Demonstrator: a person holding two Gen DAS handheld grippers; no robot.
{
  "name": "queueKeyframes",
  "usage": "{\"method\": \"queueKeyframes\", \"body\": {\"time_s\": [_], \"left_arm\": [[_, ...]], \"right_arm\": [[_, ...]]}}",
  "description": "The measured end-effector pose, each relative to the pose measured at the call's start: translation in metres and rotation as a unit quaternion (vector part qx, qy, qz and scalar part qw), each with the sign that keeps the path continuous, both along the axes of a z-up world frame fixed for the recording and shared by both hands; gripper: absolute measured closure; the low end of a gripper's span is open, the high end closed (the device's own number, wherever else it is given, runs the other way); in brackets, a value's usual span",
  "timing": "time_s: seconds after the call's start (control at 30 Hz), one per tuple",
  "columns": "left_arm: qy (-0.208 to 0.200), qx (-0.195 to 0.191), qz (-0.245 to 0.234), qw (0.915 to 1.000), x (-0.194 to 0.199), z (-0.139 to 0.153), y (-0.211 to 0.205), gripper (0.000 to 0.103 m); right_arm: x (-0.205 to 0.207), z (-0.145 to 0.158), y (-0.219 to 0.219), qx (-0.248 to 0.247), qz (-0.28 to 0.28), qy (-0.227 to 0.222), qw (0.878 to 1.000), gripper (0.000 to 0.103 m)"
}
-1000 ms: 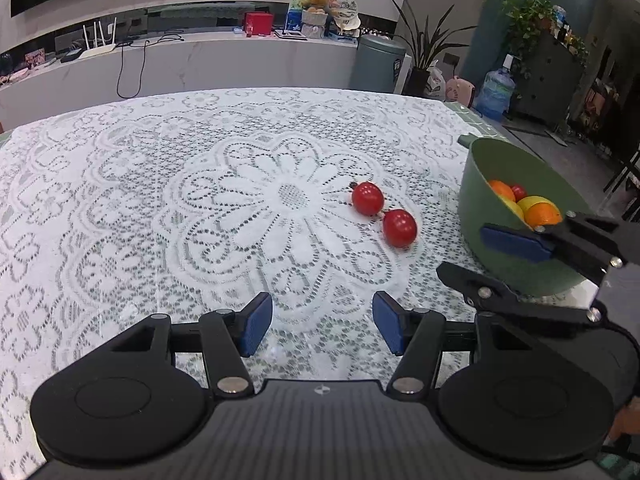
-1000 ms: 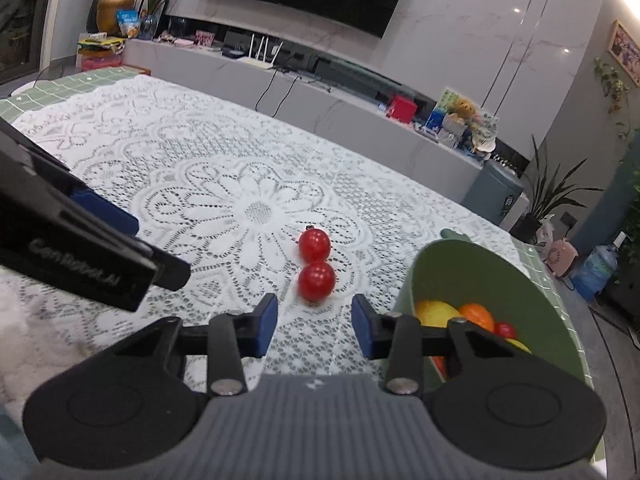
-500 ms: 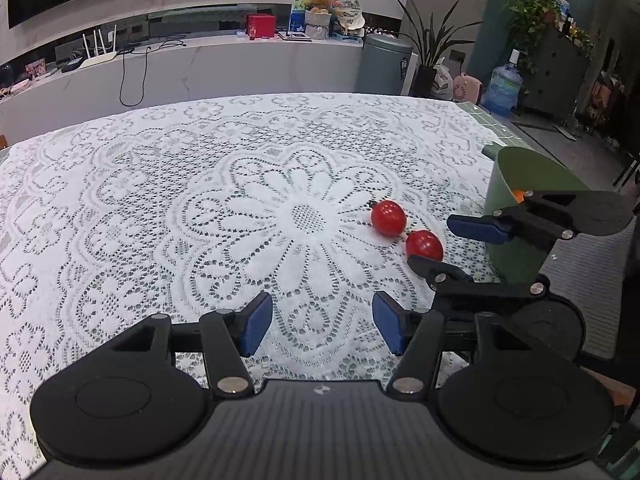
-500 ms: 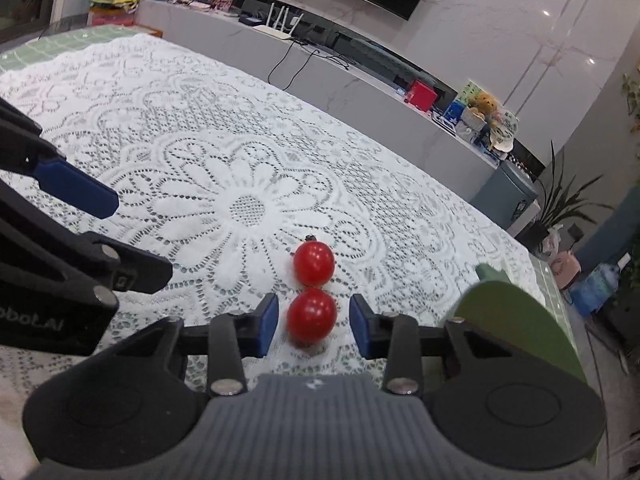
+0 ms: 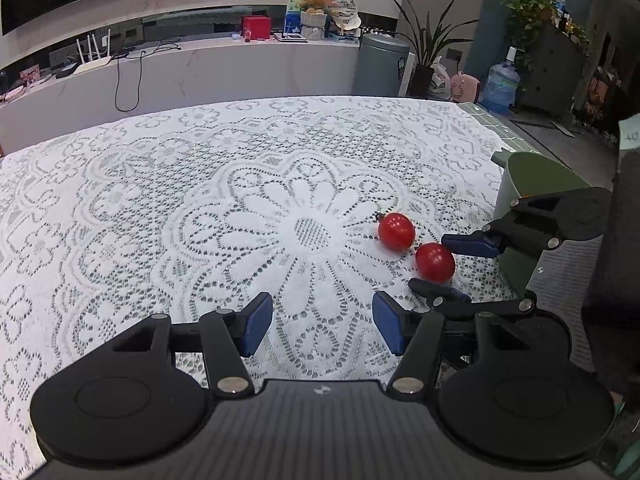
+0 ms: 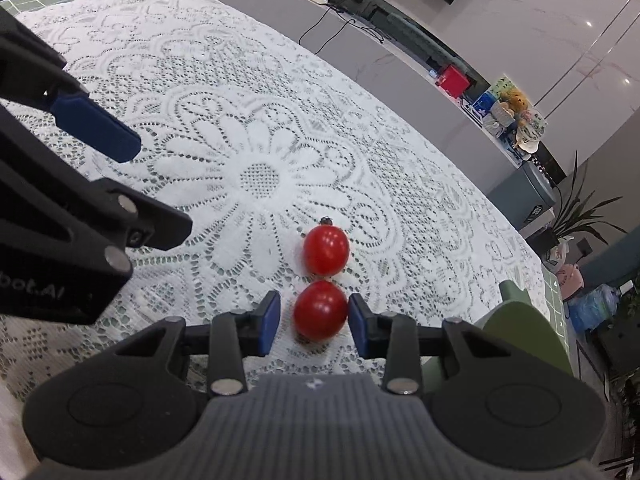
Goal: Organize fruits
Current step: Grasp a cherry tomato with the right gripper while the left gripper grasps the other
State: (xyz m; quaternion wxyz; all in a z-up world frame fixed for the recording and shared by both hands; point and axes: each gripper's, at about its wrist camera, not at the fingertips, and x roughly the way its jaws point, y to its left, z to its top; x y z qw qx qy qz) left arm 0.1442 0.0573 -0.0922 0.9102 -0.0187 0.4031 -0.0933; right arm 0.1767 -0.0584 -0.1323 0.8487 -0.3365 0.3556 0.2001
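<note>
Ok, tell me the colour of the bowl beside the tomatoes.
Green bowl, clearest in the left wrist view.

Two red tomatoes: one, another, touching, on the cloth. One green bowl; contents hidden. One lace tablecloth. Two grippers: left gripper, right gripper, each with two blue pads. Background: one bin, one water jug, one red box, one router with three antennas.
</note>
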Motion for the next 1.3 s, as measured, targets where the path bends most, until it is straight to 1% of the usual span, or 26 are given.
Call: {"method": "queueKeyframes", "body": {"time_s": [0.07,0.1,0.13,0.17,0.27,0.37,0.53,0.63,0.77,0.87,1.0,1.07,1.2,1.3], "left_arm": [[-0.001,0.001,-0.002,1.0,0.002,0.0,0.0,0.035],[-0.001,0.0,-0.003,1.0,0.003,0.0,0.0,0.035],[-0.001,-0.001,-0.004,1.0,0.004,0.0,0.0,0.035],[-0.001,-0.001,-0.005,1.0,0.004,0.0,0.0,0.035],[-0.002,-0.002,-0.008,1.0,0.006,0.0,-0.001,0.035],[-0.005,-0.002,-0.015,0.9999,0.009,0.001,-0.002,0.035],[-0.014,0.0,-0.03,0.9995,0.014,0.006,-0.006,0.036],[-0.023,-0.002,-0.038,0.999,0.019,0.01,-0.009,0.036],[-0.03,0.003,-0.05,0.9983,0.027,0.014,-0.017,0.036],[-0.034,0.007,-0.06,0.9976,0.032,0.014,-0.024,0.036],[-0.037,0.009,-0.073,0.9966,0.038,0.01,-0.033,0.036],[-0.037,0.01,-0.079,0.9961,0.041,0.006,-0.037,0.036],[-0.031,0.019,-0.085,0.9957,0.048,-0.003,-0.047,0.036],[-0.022,0.021,-0.09,0.9955,0.056,-0.008,-0.055,0.036]], "right_arm": [[0.003,0.001,0.0,0.0,0.002,0.006,1.0,0.07],[0.005,0.002,-0.001,-0.001,0.003,0.01,1.0,0.071],[0.007,0.002,-0.001,-0.002,0.004,0.011,1.0,0.073],[0.008,0.003,-0.002,-0.005,0.004,0.011,1.0,0.078],[0.011,0.007,-0.005,0.007,0.009,0.025,1.0,0.078],[0.009,0.013,-0.008,0.009,0.014,0.023,1.0,0.079],[0.009,0.036,-0.021,0.049,0.009,0.019,0.999,0.079],[0.011,0.053,-0.036,0.087,-0.004,0.015,0.996,0.079],[0.017,0.079,-0.062,0.153,-0.04,0.02,0.987,0.079],[0.019,0.094,-0.085,0.204,-0.072,0.026,0.976,0.078],[0.016,0.107,-0.113,0.252,-0.108,0.017,0.961,0.078],[0.014,0.111,-0.125,0.264,-0.126,0.012,0.956,0.078],[0.012,0.111,-0.146,0.265,-0.153,0.002,0.952,0.078],[0.01,0.105,-0.161,0.267,-0.171,0.006,0.948,0.078]]}}
